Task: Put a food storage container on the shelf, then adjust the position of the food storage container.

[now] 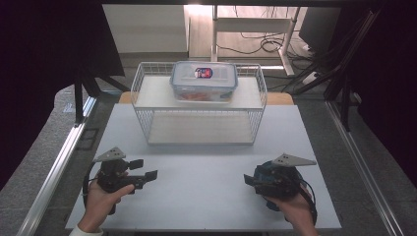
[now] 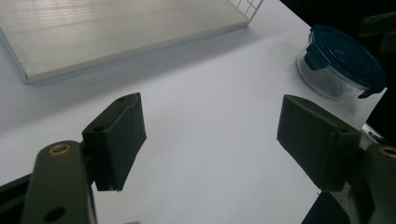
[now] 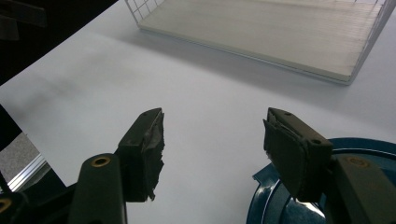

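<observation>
Container with the dark blue clip lid (image 2: 343,63), round and clear-walled, is the item in hand; it stands on the white table (image 1: 196,187) directly beneath the right gripper (image 1: 252,180). In the right gripper view the lid's rim shows under that gripper's right jaw, at the bottom edge of the picture. The jaws stand moderately apart with nothing pressed between the pads. Being round, the container offers no long axis to line up with, so any approach angle should serve.

From the left gripper (image 1: 147,169), the container lies well away across the table, towards the other hand. The left jaws stand wide with bare tabletop between them. The right hand is plainly the nearer one.

Ahead of both grippers stands a white wire rack (image 1: 147,118); on its upper shelf rests a rectangular lidded box (image 1: 204,81) with reddish contents.

Limits of view: from above, the right gripper's body covers most of the container. Contact between jaw and lid cannot be confirmed.
</observation>
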A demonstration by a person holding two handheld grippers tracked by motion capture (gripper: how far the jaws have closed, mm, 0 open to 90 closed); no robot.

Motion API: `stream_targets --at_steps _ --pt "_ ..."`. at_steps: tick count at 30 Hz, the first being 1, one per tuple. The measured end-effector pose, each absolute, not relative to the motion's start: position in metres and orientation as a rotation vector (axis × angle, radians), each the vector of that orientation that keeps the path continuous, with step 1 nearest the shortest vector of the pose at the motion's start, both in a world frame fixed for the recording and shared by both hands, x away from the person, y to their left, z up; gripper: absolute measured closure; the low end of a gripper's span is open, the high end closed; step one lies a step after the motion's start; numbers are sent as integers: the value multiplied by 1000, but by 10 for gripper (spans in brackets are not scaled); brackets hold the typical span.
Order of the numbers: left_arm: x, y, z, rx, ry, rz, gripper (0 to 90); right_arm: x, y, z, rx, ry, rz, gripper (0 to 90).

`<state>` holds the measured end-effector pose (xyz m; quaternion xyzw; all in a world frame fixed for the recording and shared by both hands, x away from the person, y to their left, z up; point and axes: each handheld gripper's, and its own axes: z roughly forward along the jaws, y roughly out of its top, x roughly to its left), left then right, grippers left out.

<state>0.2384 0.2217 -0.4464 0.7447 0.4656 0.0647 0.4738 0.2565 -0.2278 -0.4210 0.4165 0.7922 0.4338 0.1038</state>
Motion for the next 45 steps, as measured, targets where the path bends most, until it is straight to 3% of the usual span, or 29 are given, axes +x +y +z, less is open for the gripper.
stream_targets --at_steps 16,22,33,45 --pt "239 226 -442 1820 1140 120 213 260 -249 -419 1330 2279 1198 447" --pt "237 219 -448 1866 1120 102 211 258 -278 -409 1373 2219 1139 537" --pt "239 213 -453 1886 1130 82 210 245 -345 -425 1568 2090 765 849" --pt "242 213 -461 1902 1160 79 207 256 -363 -457 1662 2141 585 889"
